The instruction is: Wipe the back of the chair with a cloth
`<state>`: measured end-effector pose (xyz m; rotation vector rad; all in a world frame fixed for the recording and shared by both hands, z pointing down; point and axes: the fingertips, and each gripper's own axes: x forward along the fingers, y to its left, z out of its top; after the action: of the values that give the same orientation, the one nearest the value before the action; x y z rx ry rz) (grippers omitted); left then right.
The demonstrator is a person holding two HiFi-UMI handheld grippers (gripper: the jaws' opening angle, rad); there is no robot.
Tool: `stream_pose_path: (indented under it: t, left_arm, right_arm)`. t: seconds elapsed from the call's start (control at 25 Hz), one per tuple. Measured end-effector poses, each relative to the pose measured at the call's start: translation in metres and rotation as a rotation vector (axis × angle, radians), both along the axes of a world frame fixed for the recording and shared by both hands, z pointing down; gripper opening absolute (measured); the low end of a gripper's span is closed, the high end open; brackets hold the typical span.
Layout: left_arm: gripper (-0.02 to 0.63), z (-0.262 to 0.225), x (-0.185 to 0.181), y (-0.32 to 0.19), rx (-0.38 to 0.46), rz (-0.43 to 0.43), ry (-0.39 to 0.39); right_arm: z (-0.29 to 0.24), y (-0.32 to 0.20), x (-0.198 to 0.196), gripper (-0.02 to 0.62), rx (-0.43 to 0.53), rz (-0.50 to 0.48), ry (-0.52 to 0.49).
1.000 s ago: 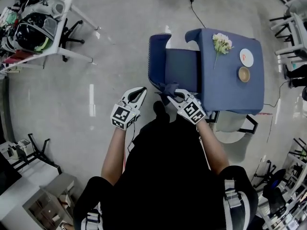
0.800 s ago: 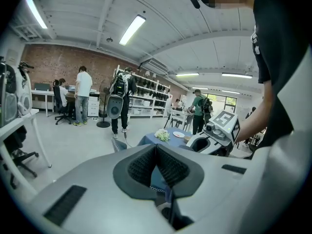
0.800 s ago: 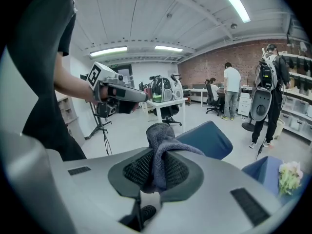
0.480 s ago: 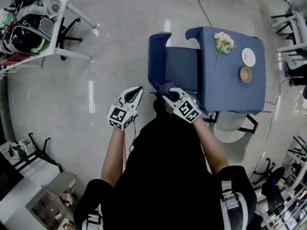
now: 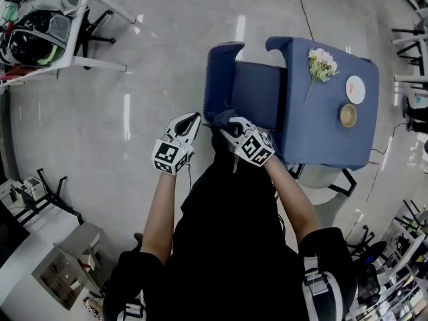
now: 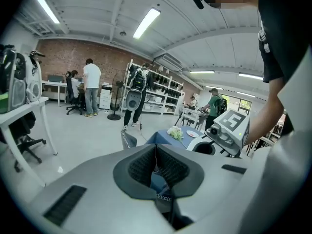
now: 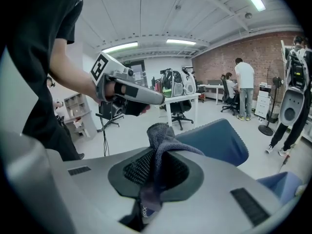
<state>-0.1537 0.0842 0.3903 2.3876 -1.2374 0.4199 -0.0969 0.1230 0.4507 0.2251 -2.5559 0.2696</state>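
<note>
The right gripper [image 5: 226, 124] clamps the cloth [image 7: 161, 136] just beside the chair back [image 5: 215, 79]. The left gripper [image 5: 190, 120], closed on nothing, hangs over the floor [image 5: 147, 79].

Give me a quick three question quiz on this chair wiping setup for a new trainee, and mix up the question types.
1. True or false: the left hand-held gripper has its jaws together with nothing between them.
2. What lies on the blue-covered table beside the blue chair?
A. Flowers, a plate and a bowl
B. A laptop and a mug
C. A stack of books
3. In a word, what is the right hand-held gripper clamped on?

Key: 1 true; 2 A; 3 the dark cloth.
</note>
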Motion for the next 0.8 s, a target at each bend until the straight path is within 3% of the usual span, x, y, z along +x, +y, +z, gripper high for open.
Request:
stream_pose_path:
  t: [0.44, 0.8]
  left_arm:
    - [0.025, 0.046, -0.004, -0.024, -0.065, -0.058, -0.003]
    - [0.025, 0.063, -0.005, -0.034, -0.087, -0.084, 0.001]
  right_arm:
    - [0.042, -0.025, -0.020, 0.061, -0.059, -0.024, -0.009]
    - [0.057, -0.055, -0.028, 0.061, -0.054, -0.011, -0.013]
